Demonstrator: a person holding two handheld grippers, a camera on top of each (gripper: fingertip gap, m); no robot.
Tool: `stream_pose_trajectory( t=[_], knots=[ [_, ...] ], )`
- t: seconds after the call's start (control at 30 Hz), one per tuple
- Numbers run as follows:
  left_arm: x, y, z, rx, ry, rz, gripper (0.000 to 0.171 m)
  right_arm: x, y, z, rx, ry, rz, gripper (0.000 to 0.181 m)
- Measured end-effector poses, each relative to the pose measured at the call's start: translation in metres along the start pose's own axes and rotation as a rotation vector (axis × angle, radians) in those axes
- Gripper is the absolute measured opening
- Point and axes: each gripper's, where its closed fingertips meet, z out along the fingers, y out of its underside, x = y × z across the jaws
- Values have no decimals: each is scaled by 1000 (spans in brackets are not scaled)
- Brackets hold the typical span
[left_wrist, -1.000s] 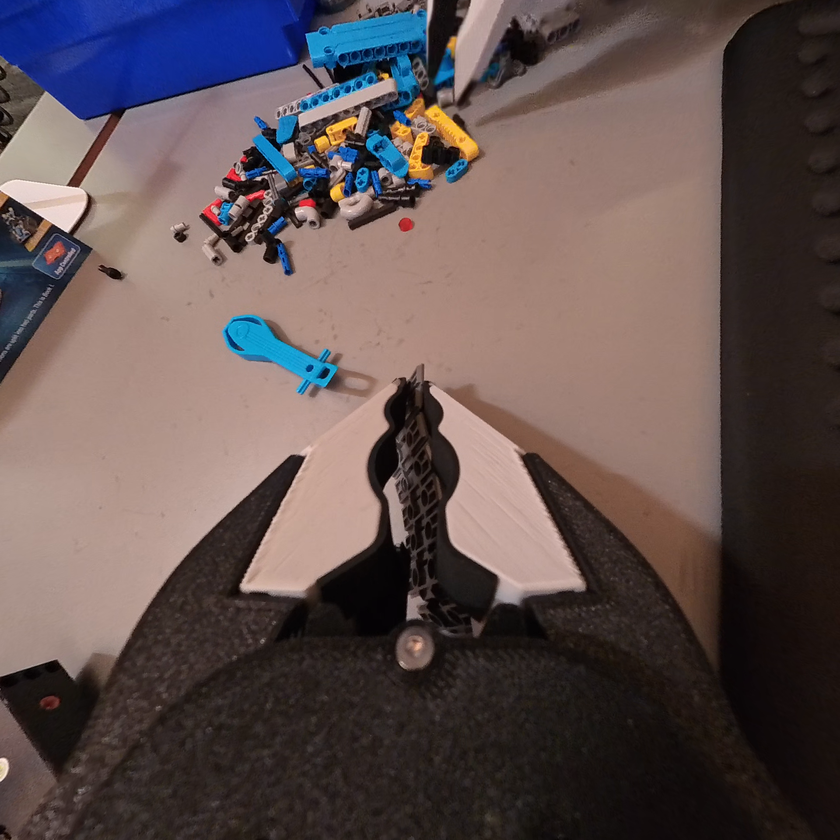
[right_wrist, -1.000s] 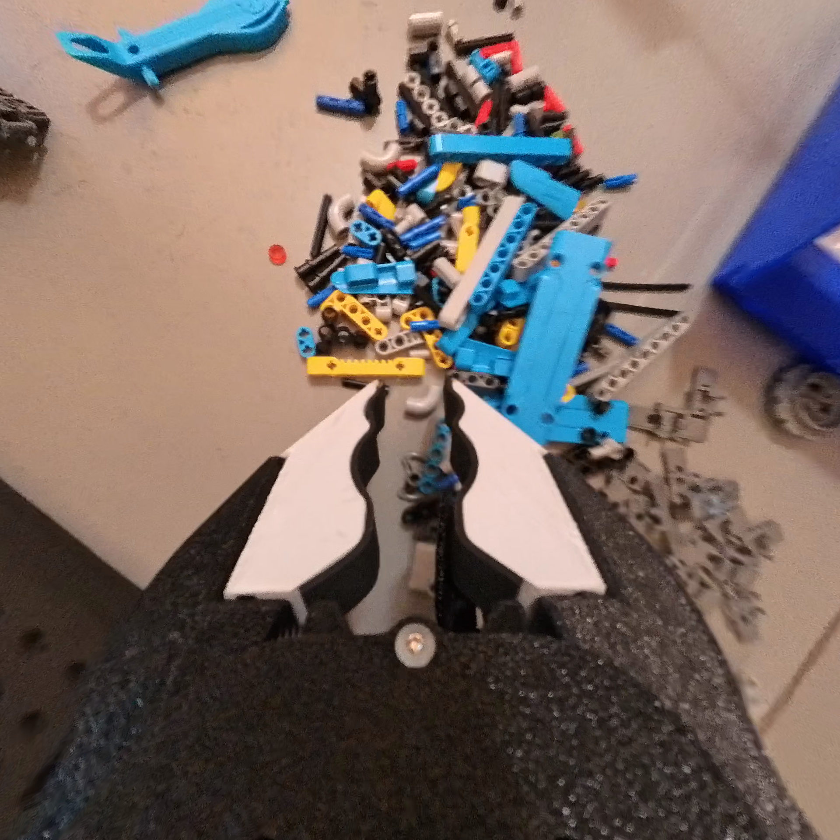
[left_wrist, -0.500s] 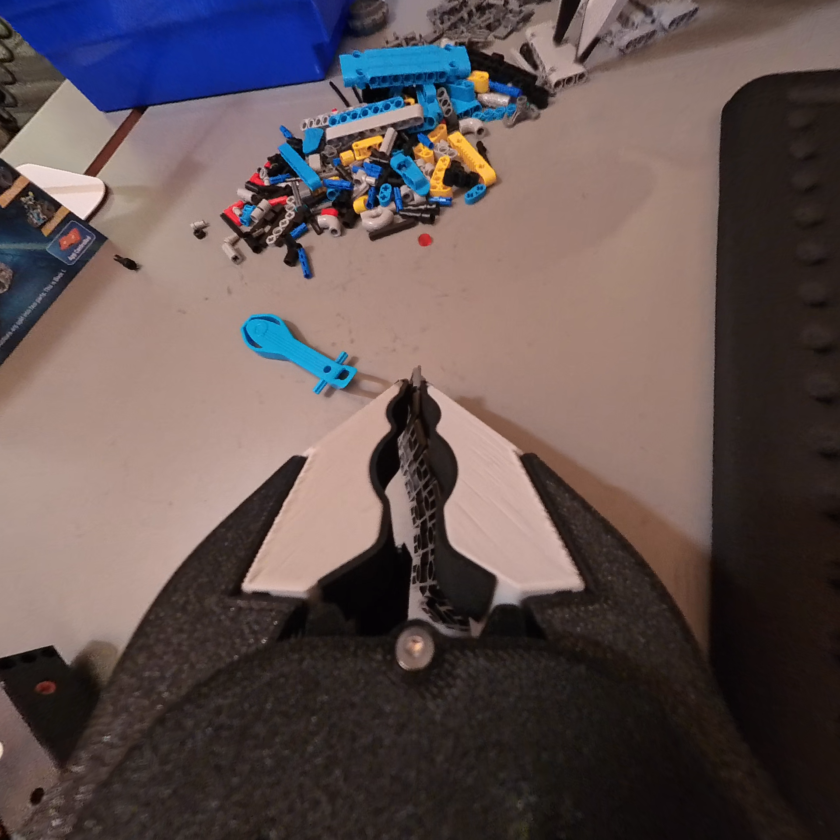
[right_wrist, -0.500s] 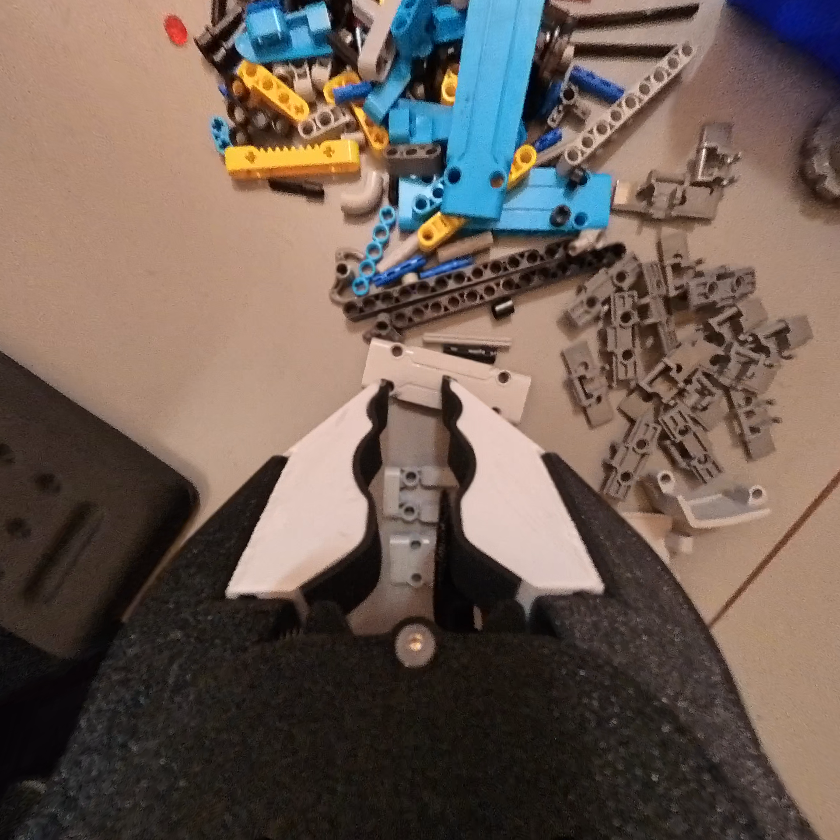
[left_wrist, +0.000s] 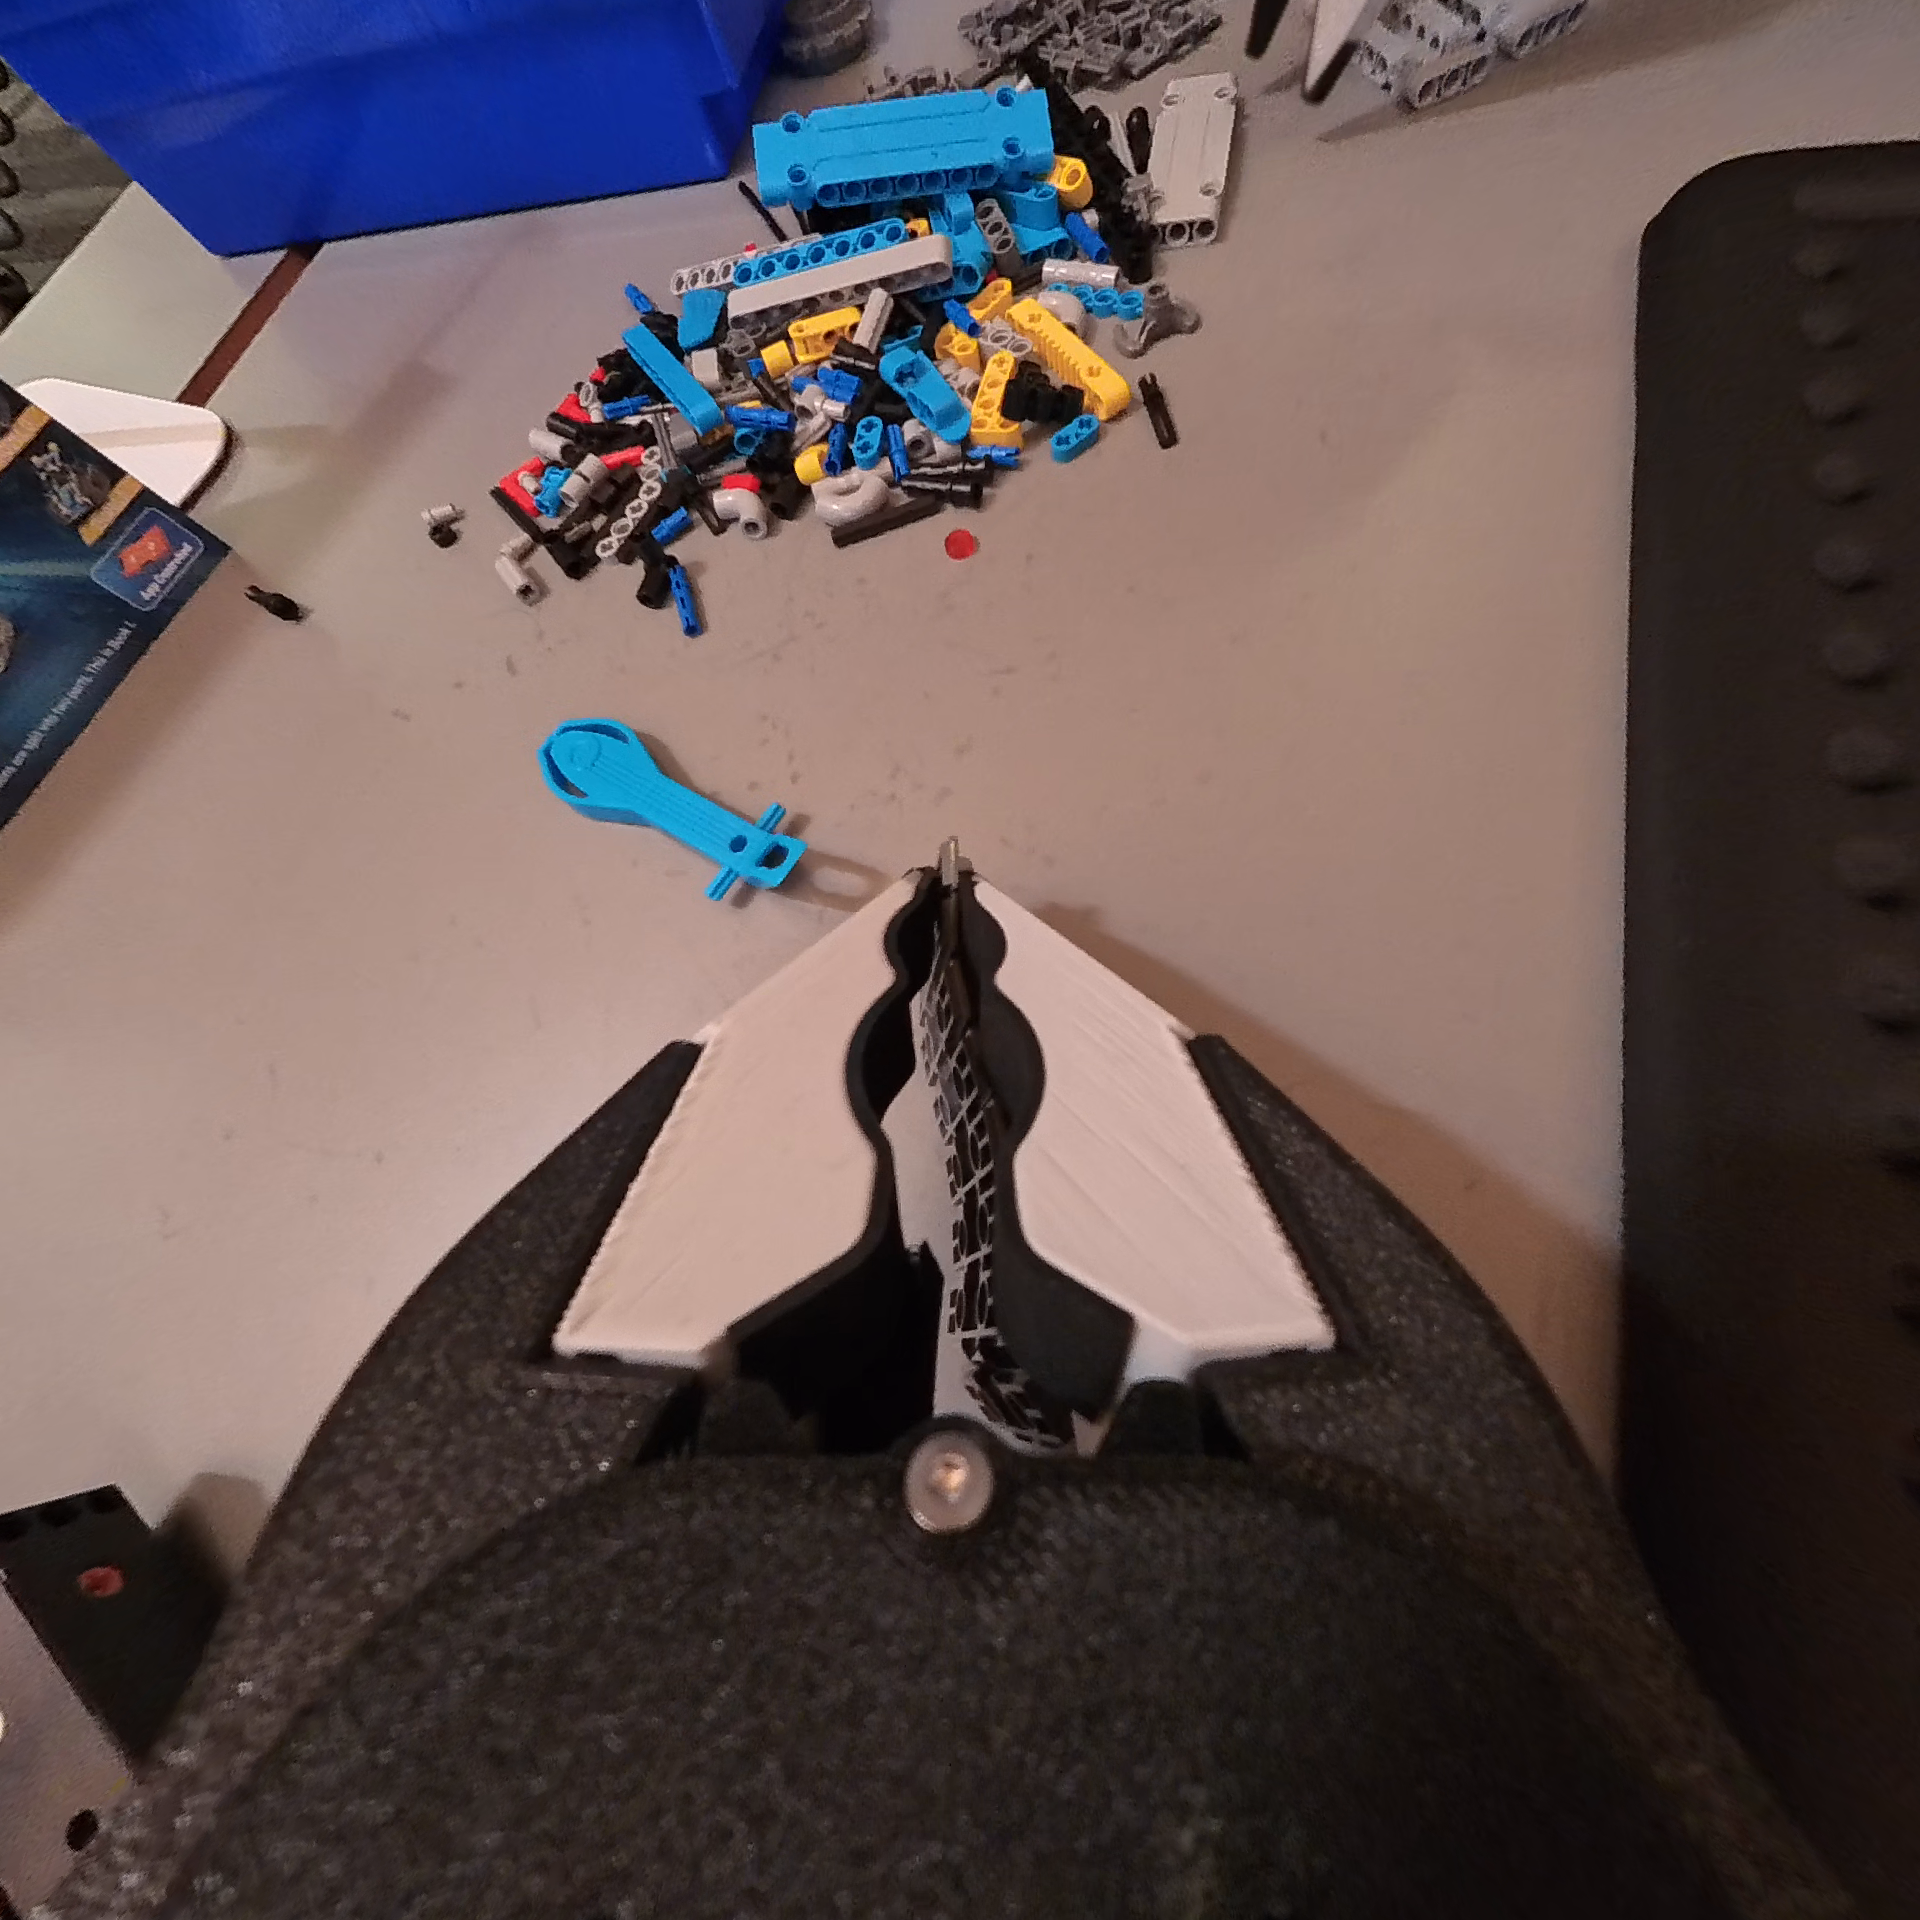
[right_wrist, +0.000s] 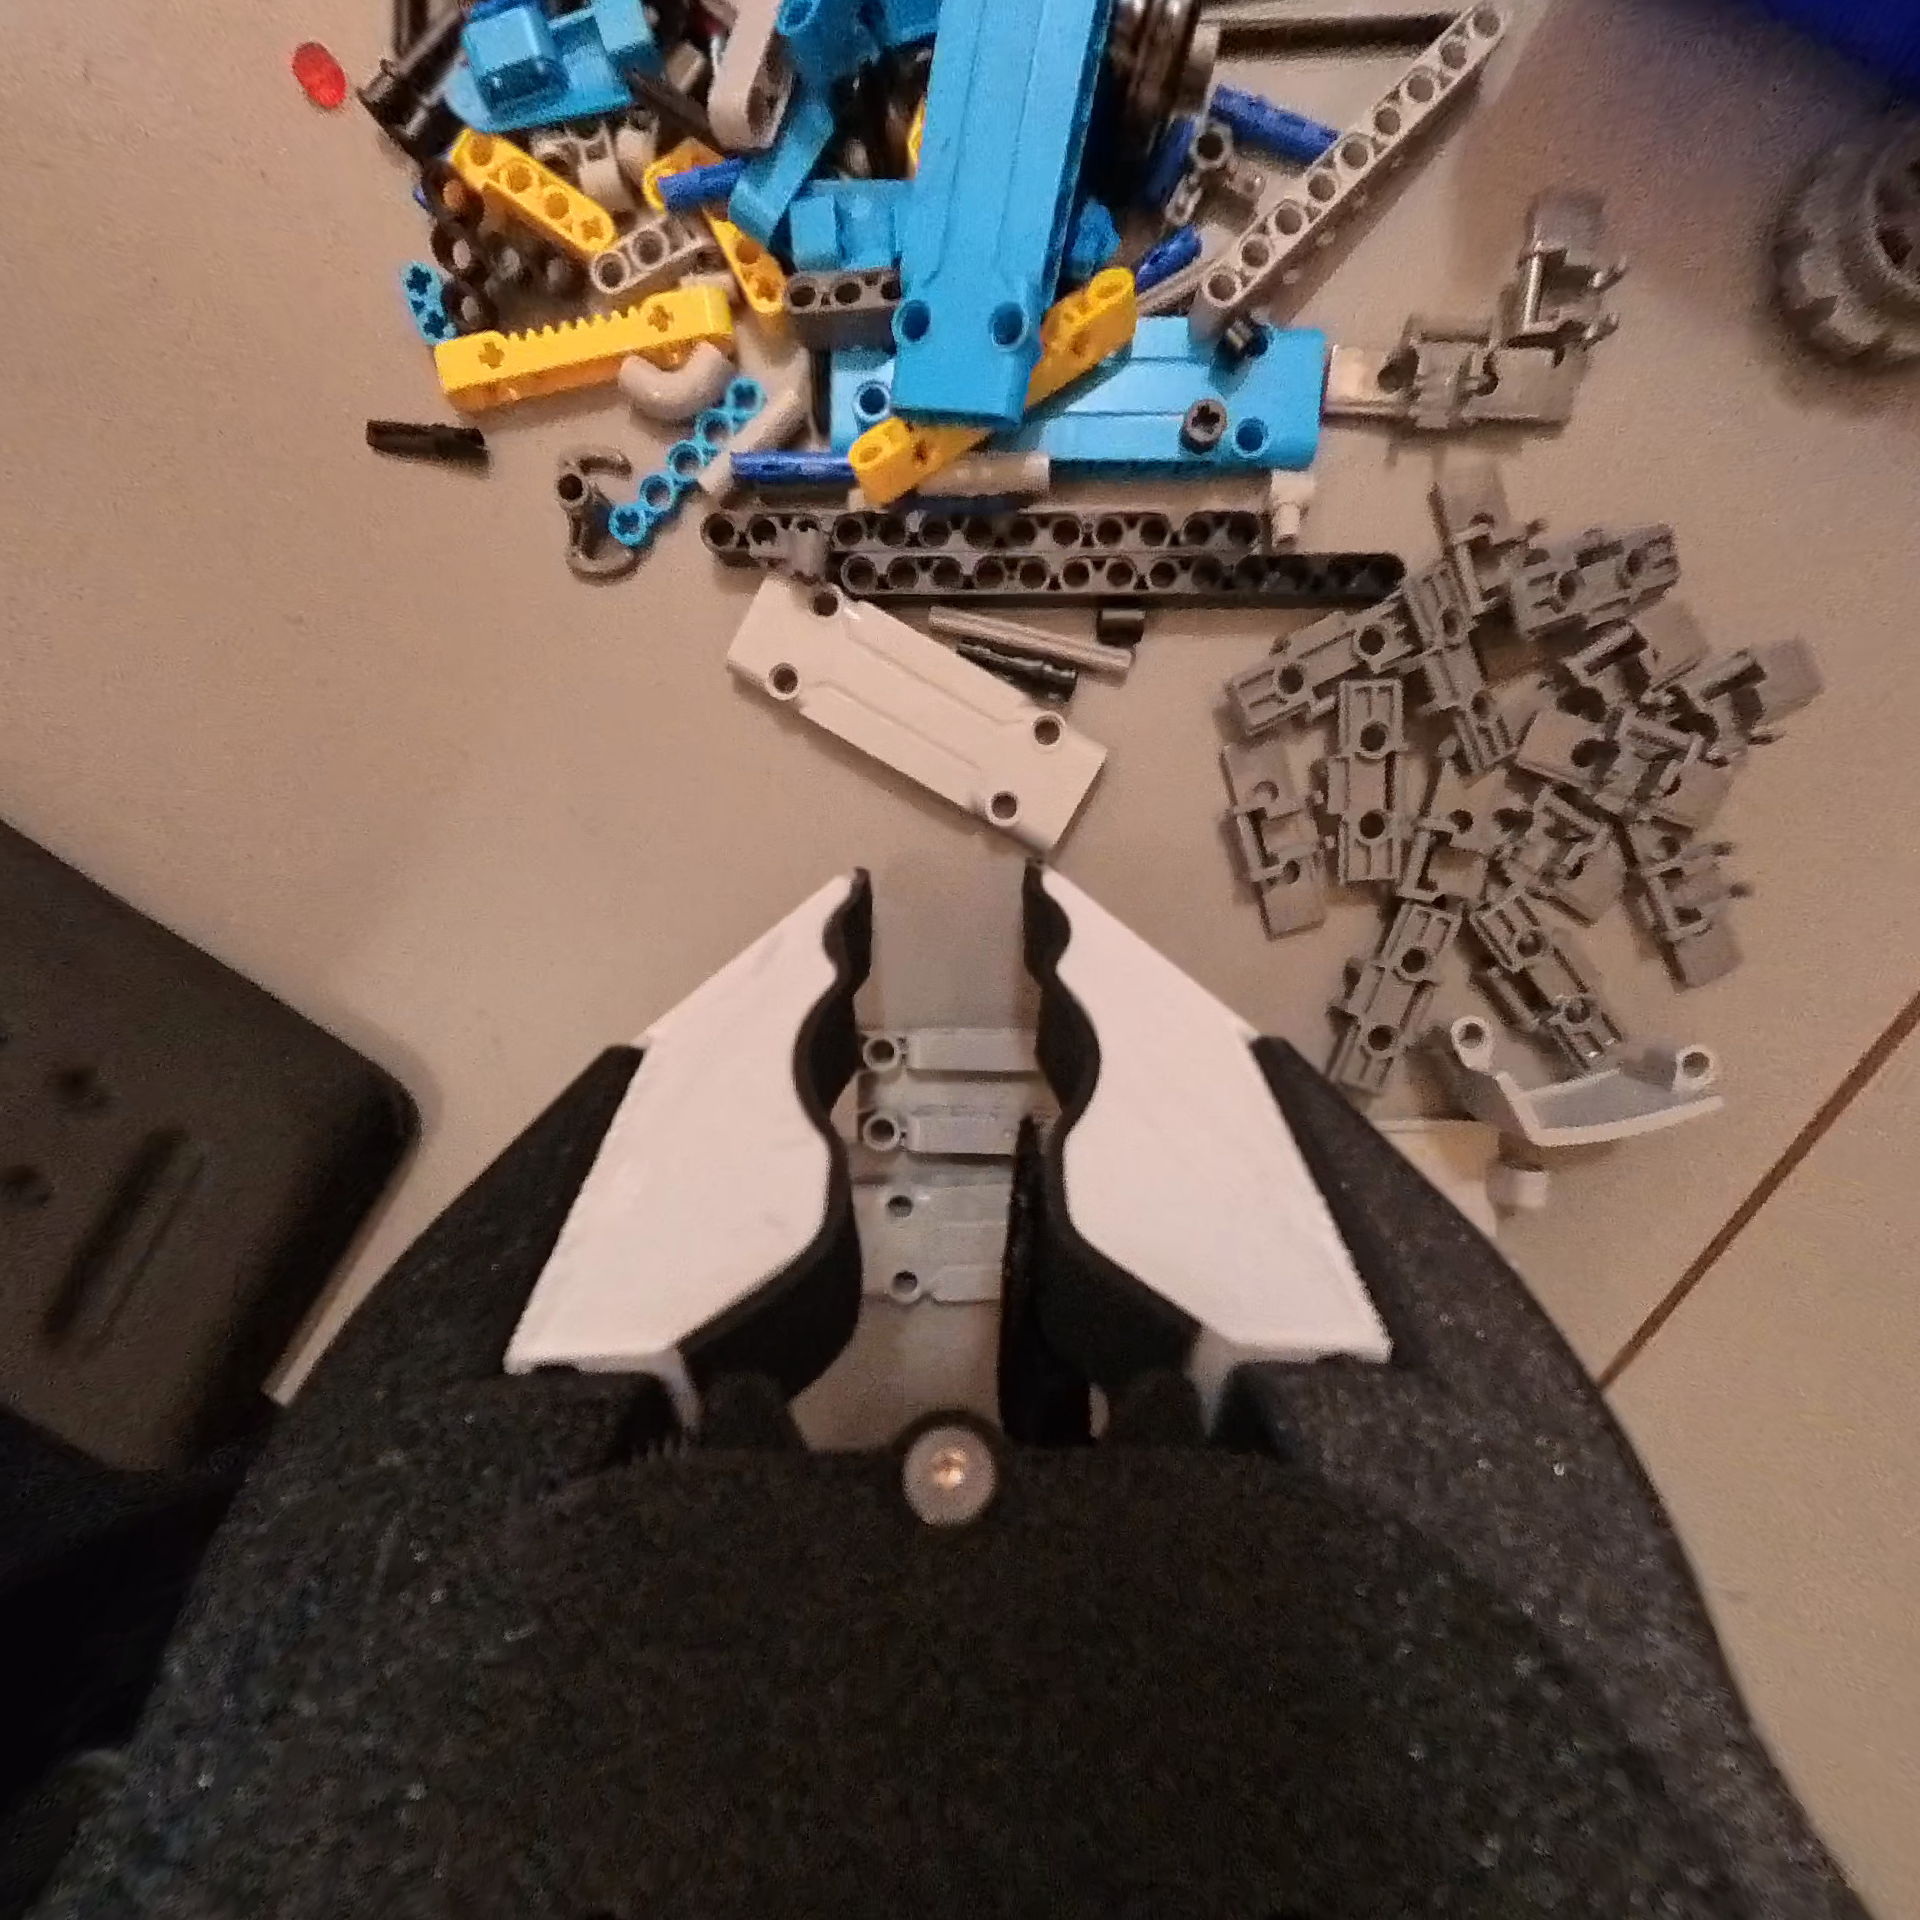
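In the left wrist view, the left gripper is pressed together on a black track strip that runs back between its fingers. It hangs over the table, near a blue tool. Farther off lie a brick pile and a blue bin.

In the right wrist view, the right gripper is spread, holding nothing. Grey pieces lie on the table under its gap. A light grey panel lies just beyond the tips; grey links are to the right.
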Motion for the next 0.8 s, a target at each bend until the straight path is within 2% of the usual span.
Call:
stream_pose_trajectory(
  t=[0.1, 0.3, 0.4, 0.53, 0.67, 0.8],
  knots=[
    [3, 1, 1, -6, 9, 8, 2, 5, 1, 9, -8, 18, -17, 27],
    [2, 3, 2, -10, 11, -1, 2, 20, -21, 19, 16, 23, -40, 24],
    [2, 3, 2, -10, 11, 0, 2, 17, -32, 22, 24, -13, -32, 25],
    [2, 3, 2, -10, 13, -1, 2, 33, -38, 13, 20, 83, -77, 25],
    [3, 3, 2, -12, 16, 4, 2, 44, -60, 8, 124, 53, 32, 27],
    [4, 3, 2, -12, 20, 6, 2, 55, -54, 27, 83, 80, 58, 31]
  ],
)
